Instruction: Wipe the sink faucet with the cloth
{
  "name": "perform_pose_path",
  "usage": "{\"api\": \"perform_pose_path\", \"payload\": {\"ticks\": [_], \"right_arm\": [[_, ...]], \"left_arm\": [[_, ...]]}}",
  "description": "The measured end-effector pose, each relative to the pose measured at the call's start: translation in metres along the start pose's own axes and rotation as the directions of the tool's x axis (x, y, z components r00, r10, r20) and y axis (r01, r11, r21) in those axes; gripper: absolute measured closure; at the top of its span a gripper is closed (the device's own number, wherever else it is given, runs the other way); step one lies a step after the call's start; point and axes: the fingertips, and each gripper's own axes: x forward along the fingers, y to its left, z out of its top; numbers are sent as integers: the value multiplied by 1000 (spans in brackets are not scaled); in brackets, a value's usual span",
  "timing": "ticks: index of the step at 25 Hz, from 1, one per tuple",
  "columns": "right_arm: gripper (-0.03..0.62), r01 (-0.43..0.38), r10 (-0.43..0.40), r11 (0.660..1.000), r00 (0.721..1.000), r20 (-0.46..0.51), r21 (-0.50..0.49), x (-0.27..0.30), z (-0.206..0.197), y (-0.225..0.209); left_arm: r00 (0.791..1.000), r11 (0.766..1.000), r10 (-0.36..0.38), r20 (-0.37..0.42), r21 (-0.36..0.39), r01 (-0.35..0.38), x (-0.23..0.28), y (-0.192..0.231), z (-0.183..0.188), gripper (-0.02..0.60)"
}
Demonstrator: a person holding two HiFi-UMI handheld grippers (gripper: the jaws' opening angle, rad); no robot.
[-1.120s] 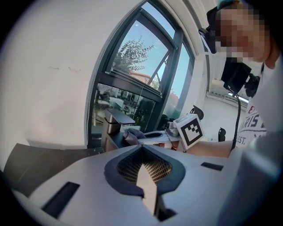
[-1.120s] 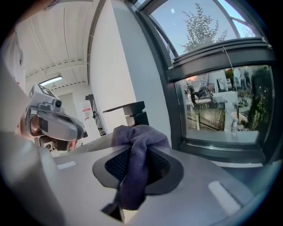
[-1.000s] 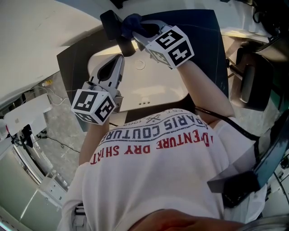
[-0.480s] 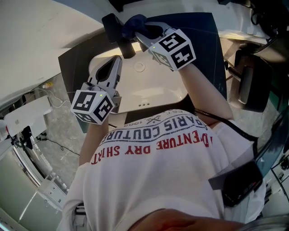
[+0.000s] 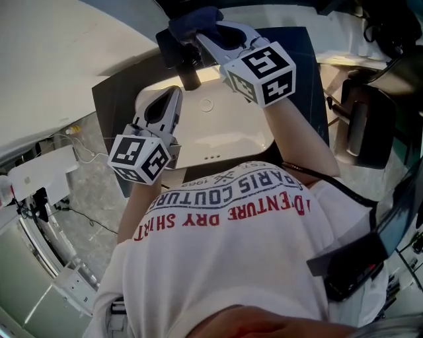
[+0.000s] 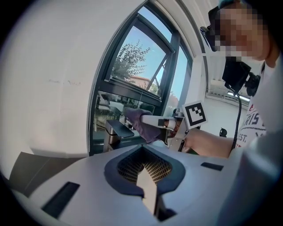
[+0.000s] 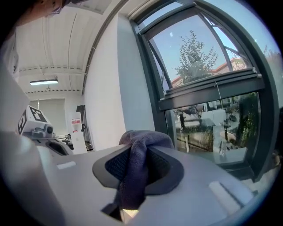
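Head view | right gripper (image 5: pixel 200 34) squeezes the dark cloth (image 5: pixel 195 18) right by the faucet (image 5: pixel 189 71) | left gripper (image 5: pixel 173 94) pinched together, holding nothing, over the white sink (image 5: pixel 246 137)

At 12 o'clock your cloth (image 5: pixel 193 21) hides part of the faucet (image 5: pixel 188 72) (spout shows); at 6 o'clock your shirt (image 5: pixel 231 264) covers the sink (image 5: pixel 231 125) rim.

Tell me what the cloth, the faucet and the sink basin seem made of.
The cloth: soft fabric, probably microfibre; fuzzy nap, limp folds. The faucet: likely metal, matte black finish; crisp flat edges, little shine. The sink basin: probably glazed ceramic; smooth, white, faintly glossy.
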Motion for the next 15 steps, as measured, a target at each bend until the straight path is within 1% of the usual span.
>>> {"api": "perform_pose_path", "payload": {"ticks": [4, 9, 15], "right_arm": [[520, 2, -3, 1000, 1000, 25, 28, 13, 7, 0], [520, -13, 13, 997, 1000, -4, 74, 38, -9, -2], [520, -34, 36, 998, 999, -32, 61, 55, -24, 5]], "left_arm": [[1000, 1000, 4, -2, 0, -4, 0, 6, 1, 580], [1000, 1000, 1, -11, 1, -1, 4, 15, 0, 580], [1000, 1000, -2, -22, -7, 2, 11, 28, -3, 580]]}}
